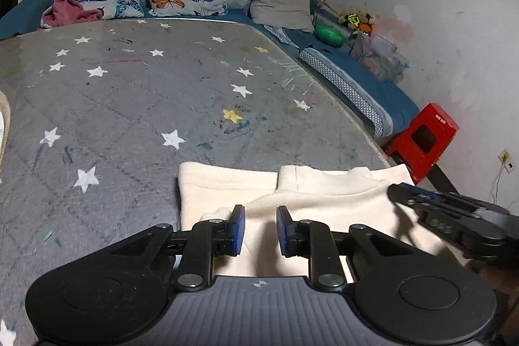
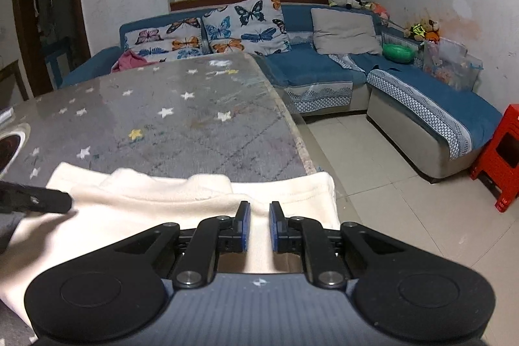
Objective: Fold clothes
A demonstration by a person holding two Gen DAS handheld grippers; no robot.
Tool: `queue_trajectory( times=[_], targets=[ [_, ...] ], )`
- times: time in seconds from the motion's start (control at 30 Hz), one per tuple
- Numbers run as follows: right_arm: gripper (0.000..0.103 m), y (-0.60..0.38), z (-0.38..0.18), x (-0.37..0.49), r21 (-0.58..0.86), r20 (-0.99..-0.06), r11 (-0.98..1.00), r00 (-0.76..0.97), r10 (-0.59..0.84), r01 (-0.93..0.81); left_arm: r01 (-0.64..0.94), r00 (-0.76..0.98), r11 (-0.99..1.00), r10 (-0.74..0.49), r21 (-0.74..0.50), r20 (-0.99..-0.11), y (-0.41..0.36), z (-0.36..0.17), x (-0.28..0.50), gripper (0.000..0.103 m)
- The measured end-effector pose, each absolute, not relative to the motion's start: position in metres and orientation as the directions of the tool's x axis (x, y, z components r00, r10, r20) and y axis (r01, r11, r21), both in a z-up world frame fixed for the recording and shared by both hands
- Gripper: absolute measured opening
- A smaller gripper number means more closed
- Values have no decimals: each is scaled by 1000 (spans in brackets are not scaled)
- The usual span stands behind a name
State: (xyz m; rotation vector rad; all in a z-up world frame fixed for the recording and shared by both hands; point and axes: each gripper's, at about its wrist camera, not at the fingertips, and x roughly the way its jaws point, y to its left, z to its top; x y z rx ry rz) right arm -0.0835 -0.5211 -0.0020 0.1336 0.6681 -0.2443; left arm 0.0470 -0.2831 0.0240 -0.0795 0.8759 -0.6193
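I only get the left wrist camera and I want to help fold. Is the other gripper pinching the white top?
Observer: No. In the right wrist view the right gripper is over the cream top with its jaws apart, not pinching.
Child: Does the top fit on the table?
Observer: Not quite. Its right corner seems to stick out past the table edge, over the tiled floor.
Child: What's far left of the room?
Observer: A dark wooden doorway.

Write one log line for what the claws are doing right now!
left claw: open, over cream garment | right claw: open, over it | garment: partly folded on starry table
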Motion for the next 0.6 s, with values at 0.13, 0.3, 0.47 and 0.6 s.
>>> queue_trajectory(
  times=[0.13,0.3,0.47,0.6],
  targets=[
    [11,-515,8,-89,55,-602,969,783,-160,241,503,476,807,-558,-310,-680,-289,30,41,21],
    [12,-503,4,-77,50,-604,978,786,-132,203,534,464,796,-557,-284,-689,-306,25,40,22],
    [12,-494,-5,-68,9,-618,982,772,-145,191,539,467,799,-548,-268,-694,-313,20,44,22],
    [14,-491,2,-70,10,-601,984,787,-137,179,541,470,796,-555,-272,-686,-314,24,45,22]
  ],
)
